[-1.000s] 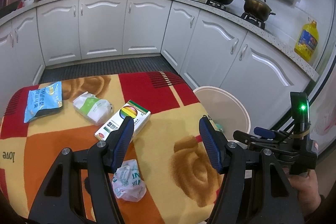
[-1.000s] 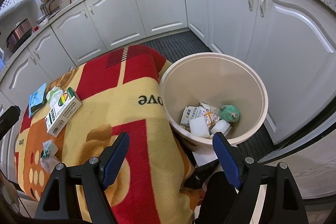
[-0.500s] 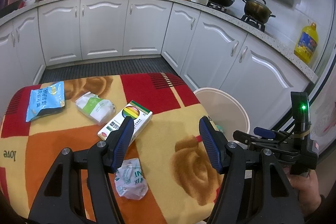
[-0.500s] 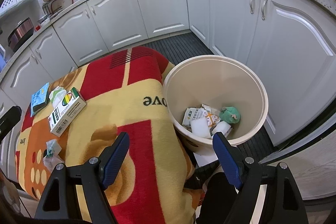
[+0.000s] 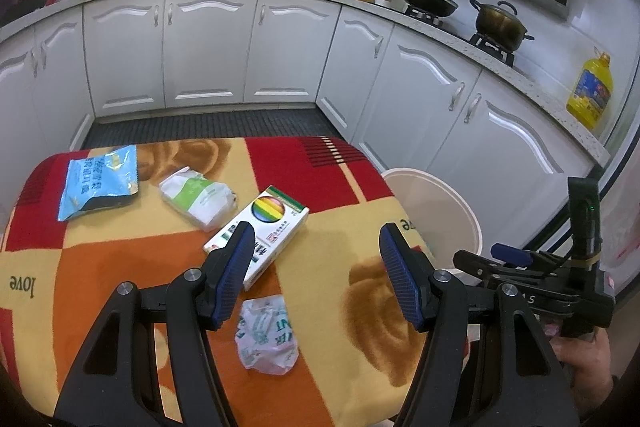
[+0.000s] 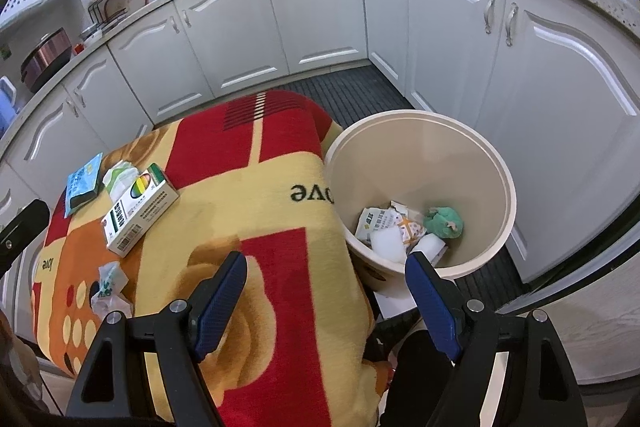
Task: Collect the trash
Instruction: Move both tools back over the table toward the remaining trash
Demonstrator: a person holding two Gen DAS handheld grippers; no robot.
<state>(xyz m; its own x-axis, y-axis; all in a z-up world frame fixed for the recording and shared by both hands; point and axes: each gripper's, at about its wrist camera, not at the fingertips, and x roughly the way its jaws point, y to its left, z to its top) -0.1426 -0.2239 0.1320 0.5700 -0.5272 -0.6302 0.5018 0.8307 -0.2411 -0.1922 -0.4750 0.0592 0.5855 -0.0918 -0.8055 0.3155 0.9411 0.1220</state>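
trash left on blanket (image 5: 120, 267): pouch (image 5: 100, 181), wrapper (image 5: 198, 195), box (image 5: 260, 231), wad (image 5: 266, 335) just below left gripper (image 5: 316, 267), spread, empty. drop straight onto wad, pinch mid-bulk. right gripper (image 6: 326, 301) spread, empty, bin (image 6: 504, 187) ahead-right.

The table's trash (image 5: 264, 335) sits slightly farther right in view (barely shifted).

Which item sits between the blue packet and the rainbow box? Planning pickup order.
A white-green pouch lies between blue packet and rainbow box; left wrist view.
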